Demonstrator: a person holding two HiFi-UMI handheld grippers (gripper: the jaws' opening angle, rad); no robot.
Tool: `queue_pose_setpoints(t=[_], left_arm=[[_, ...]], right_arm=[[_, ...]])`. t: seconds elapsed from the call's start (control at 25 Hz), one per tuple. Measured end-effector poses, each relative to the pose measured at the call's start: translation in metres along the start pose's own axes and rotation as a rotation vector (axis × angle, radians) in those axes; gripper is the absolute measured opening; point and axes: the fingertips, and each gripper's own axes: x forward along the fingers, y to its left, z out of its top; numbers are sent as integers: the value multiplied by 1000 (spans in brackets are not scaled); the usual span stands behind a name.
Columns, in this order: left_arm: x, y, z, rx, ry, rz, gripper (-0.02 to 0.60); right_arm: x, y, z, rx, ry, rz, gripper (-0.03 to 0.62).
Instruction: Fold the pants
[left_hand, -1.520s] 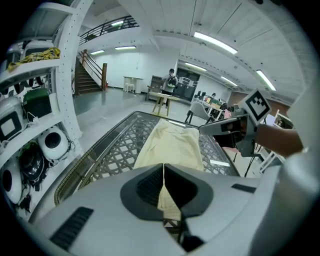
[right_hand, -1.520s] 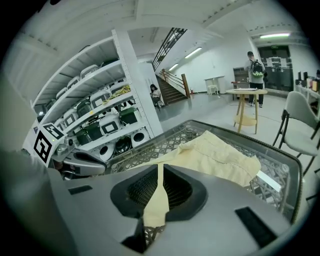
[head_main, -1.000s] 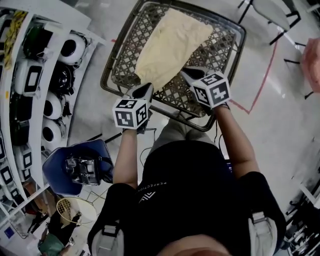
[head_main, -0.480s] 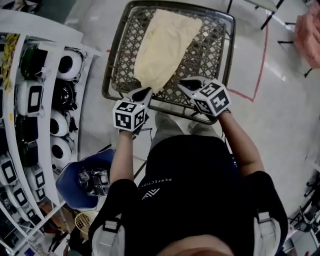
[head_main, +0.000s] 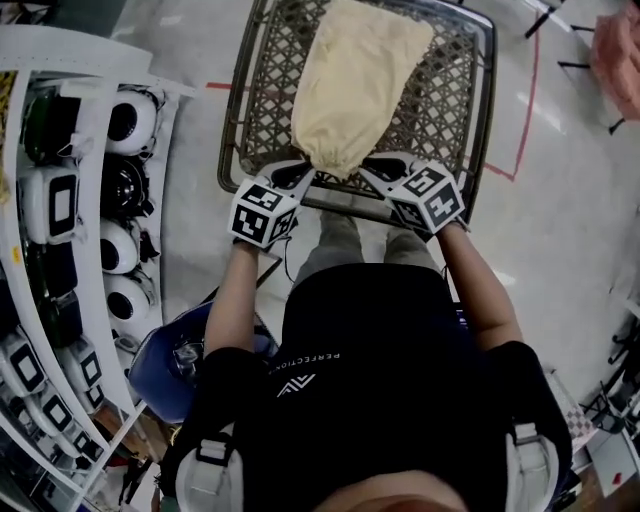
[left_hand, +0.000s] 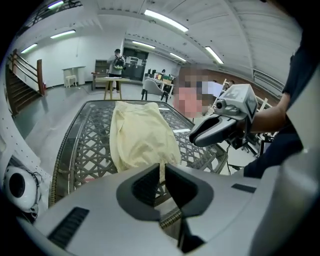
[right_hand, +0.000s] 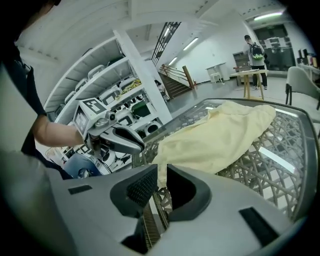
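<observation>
Head view: left gripper (head_main: 300, 173), right gripper (head_main: 376, 168) clamp pants (head_main: 360, 80) on apparently metal lattice table (head_main: 268, 110) beside shelves (head_main: 88, 215).

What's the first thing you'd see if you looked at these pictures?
The pale yellow pants stand out most, lying on the dark lattice table at the top of the head view. Next come the left gripper and the right gripper, each with a black-and-white marker cube. Their jaws pinch the near edge of the pants.
</observation>
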Motion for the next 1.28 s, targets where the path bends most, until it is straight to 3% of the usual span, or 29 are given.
queue_pose_setpoints(t=[0.08, 0.2, 0.4, 0.52, 0.8, 1.28], left_arm=[[2, 5, -5, 9, 19, -30, 26], [7, 8, -8, 28, 41, -75, 117], [18, 8, -9, 106, 78, -138, 131], [23, 8, -8, 158, 99, -175, 147], [27, 13, -5, 260, 111, -236, 165], [37, 35, -9, 371, 159, -236, 234]], right_arm=[[7, 1, -1, 10, 17, -13, 55], [13, 2, -1, 24, 23, -33, 55], [23, 3, -4, 55, 12, -47, 57], [30, 8, -7, 82, 18, -31, 131], [44, 13, -2, 37, 0, -60, 164], [67, 5, -15, -8, 83, -111, 204]])
